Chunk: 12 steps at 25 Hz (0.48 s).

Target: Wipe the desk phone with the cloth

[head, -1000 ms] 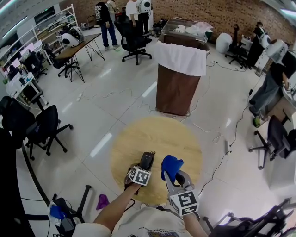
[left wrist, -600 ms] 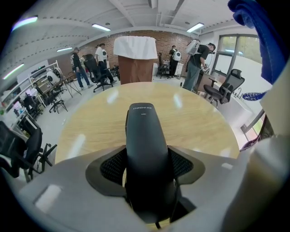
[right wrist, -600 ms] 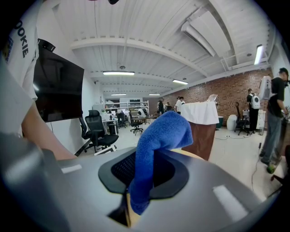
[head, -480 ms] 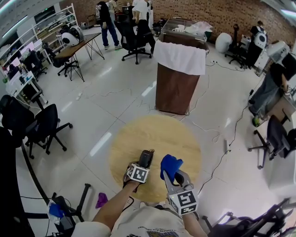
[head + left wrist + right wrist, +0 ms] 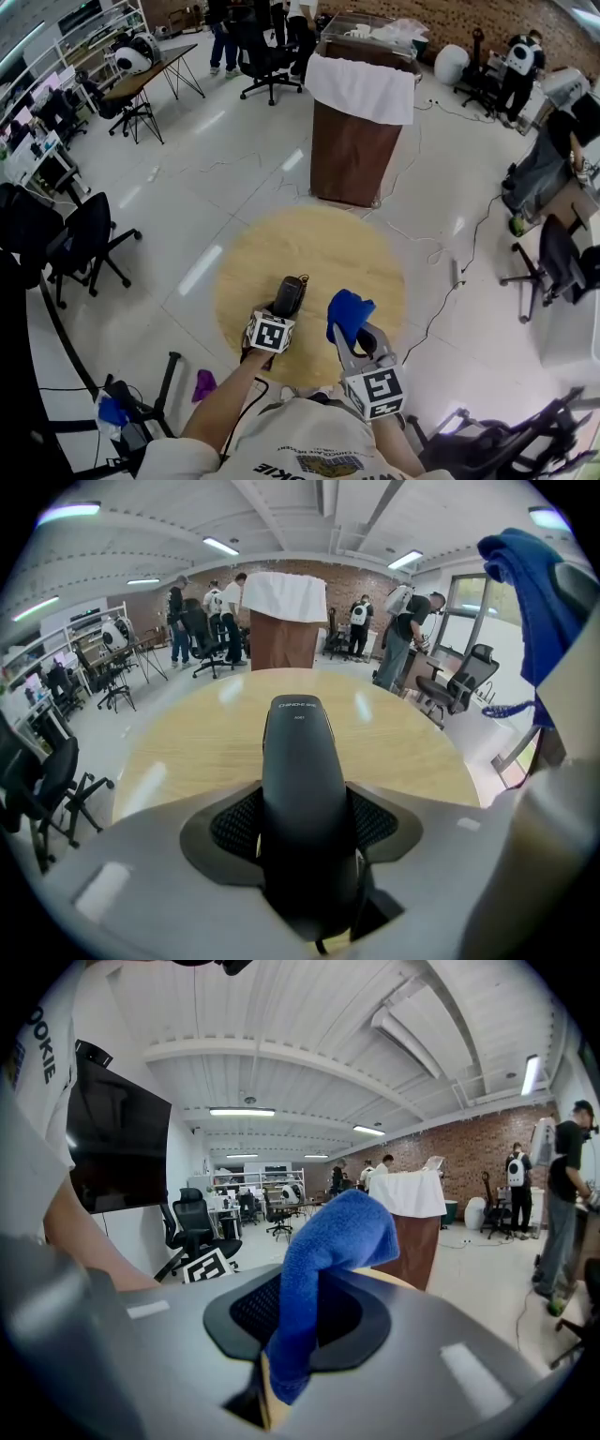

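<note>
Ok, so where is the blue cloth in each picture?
Head view: the blue cloth is low down, just right of the middle, over the round table.
Left gripper view: the blue cloth is at the top right edge.
Right gripper view: the blue cloth is right in the middle, pinched in the right claw.
Shared landmark: the brown stand with a white cover.

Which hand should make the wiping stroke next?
Right. The right gripper grips the blue cloth, raised beside the phone handset; the left gripper, whose jaws just closed further on that handset, is occupied holding it.
</note>
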Each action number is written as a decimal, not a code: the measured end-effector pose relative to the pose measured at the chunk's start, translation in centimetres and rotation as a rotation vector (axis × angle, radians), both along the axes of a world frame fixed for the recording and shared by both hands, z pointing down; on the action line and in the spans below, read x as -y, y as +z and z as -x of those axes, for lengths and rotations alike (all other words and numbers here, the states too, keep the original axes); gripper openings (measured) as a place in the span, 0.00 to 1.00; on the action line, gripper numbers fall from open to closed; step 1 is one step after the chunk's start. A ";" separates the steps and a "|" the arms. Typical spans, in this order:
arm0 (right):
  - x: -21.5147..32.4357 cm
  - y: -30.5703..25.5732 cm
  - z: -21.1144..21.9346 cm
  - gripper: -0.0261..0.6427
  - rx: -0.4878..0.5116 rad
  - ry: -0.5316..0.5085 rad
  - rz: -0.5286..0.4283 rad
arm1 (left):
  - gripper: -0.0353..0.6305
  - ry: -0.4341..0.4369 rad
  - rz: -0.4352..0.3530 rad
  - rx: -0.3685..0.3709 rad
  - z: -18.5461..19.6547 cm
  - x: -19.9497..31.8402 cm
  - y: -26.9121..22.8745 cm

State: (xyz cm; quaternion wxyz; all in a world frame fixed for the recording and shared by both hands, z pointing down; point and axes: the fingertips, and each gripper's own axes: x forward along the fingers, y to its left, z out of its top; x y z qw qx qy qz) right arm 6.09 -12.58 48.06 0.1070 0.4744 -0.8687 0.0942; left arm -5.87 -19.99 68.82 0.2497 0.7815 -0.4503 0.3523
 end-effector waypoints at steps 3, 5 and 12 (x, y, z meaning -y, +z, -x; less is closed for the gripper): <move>0.0 -0.2 0.4 0.13 0.002 -0.008 -0.002 | 0.44 0.001 -0.024 -0.030 -0.4 -0.1 -1.8; -0.1 -0.5 0.5 0.13 0.003 -0.013 -0.006 | 0.44 0.005 -0.053 -0.053 -0.8 -0.1 -3.2; -0.5 -2.3 0.8 0.13 0.009 -0.026 -0.050 | 0.43 0.016 -0.164 -0.139 -2.1 -1.0 -9.0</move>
